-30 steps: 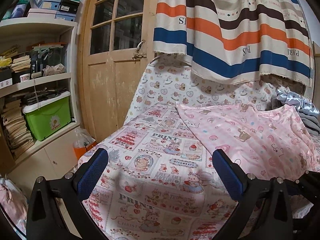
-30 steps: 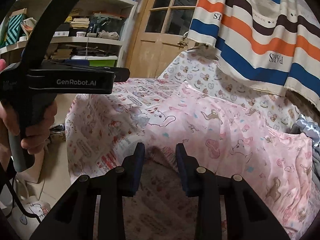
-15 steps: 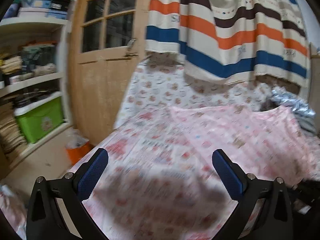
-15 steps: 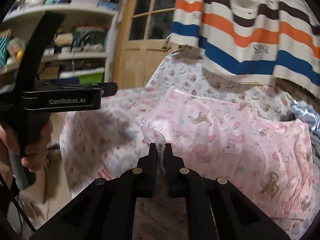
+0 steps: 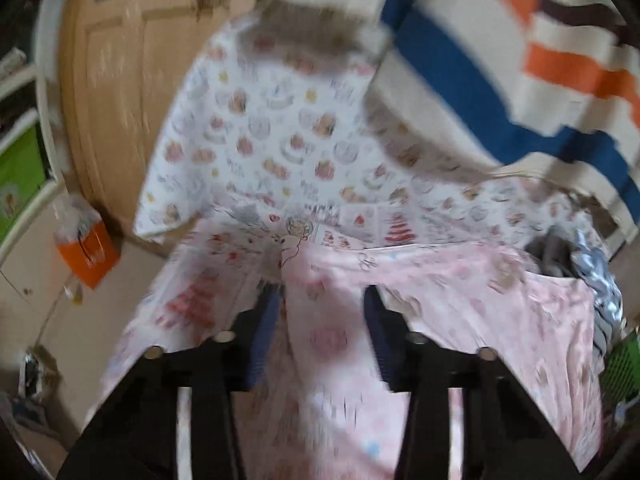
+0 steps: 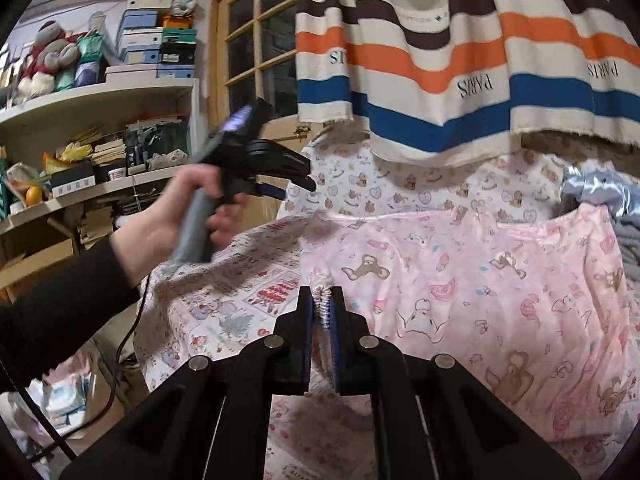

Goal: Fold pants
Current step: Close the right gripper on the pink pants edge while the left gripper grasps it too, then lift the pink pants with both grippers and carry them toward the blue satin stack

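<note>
One pink pants (image 6: 480, 288), right gripper (image 6: 321, 304) fingers pinching its edge, left gripper (image 5: 320, 320) fingers closing astride fabric

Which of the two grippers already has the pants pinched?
The right gripper: its fingers are clamped on a gathered edge of the pink pants. The left gripper is only closing, fabric between its fingers but not yet pinched.

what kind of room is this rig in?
Most likely a lived-in home room, a bedroom or storage room. Cluttered shelves hold boxes and a plush toy, a striped cloth hangs by a wooden glazed door, and pink pants lie on a cartoon-print sheet.
</note>
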Motion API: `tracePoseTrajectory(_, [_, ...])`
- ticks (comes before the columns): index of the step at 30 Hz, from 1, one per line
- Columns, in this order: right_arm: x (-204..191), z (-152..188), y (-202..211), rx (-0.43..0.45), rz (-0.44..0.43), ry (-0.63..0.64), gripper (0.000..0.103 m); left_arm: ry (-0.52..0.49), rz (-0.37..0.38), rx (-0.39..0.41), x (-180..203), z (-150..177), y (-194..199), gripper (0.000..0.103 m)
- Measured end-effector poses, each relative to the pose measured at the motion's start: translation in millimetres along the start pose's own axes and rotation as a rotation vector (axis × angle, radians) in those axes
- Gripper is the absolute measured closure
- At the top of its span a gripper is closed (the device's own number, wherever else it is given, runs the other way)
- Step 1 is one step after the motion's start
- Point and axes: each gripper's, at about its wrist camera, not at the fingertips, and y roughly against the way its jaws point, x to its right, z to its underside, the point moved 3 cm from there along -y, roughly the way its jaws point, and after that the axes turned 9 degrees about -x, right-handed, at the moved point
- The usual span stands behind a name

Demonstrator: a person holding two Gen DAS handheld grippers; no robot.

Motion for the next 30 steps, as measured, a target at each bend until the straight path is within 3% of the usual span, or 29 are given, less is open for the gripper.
tracePoseTrajectory(2, [3, 1, -1, 0.005, -0.003, -0.004, 0.096, 0.028, -0.002, -0.042, -1, -11, -20, 0.076])
tracePoseTrajectory(8, [7, -2, 0, 0.016, -0.026, -0.007, 0.096, 0.052, -0.193, -0.063, -6, -25, -42, 0.074])
tracePoseTrajectory(13, [13, -5, 0, 0.029, -0.059, -0.015, 0.096, 0.046, -0.215, -0.092, -11, -30, -54, 0.073])
tracePoseTrajectory(14, [14, -6, 0, 0.029, -0.062, -0.021, 0.096, 0.051, -0.218, -0.097, -12, -32, -58, 0.077])
tracePoseTrajectory(15, [16, -6, -1, 0.03, -0.065, -0.026, 0.096, 0.05, -0.212, -0.1, -13, -32, -61, 0.103])
tracePoseTrajectory(22, [28, -8, 3, 0.039, -0.053, -0.063, 0.096, 0.008, -0.165, -0.012, 13, -51, -40, 0.102])
tracePoseTrajectory(30, [51, -8, 30, 0.098, 0.0, -0.136, 0.096, -0.125, -0.102, 0.081, 103, -94, -5, 0.102])
